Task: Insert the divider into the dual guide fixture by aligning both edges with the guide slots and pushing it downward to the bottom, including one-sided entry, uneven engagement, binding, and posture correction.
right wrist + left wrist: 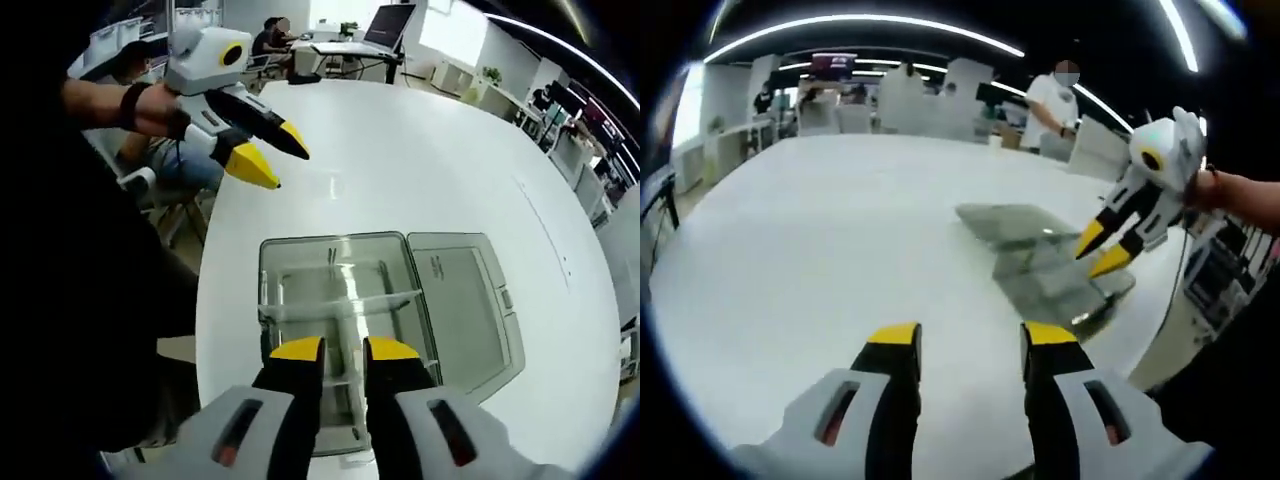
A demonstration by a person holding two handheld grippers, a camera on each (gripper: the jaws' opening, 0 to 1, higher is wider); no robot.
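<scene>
Here the right tongs (343, 349) hover slightly parted and empty over the clear fixture box (300, 270) on the white surface (420, 160), while the left tongs (972, 338) gape empty.

Large white surface (840, 230) spans the room. Curved ceiling light strips (860, 22) at 12 o'clock. Desks with a monitor (388, 22) at 12 o'clock beyond.

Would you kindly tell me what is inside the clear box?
A clear divider spans the box crosswise. The right gripper covers the near part, so that stays unseen.
</scene>
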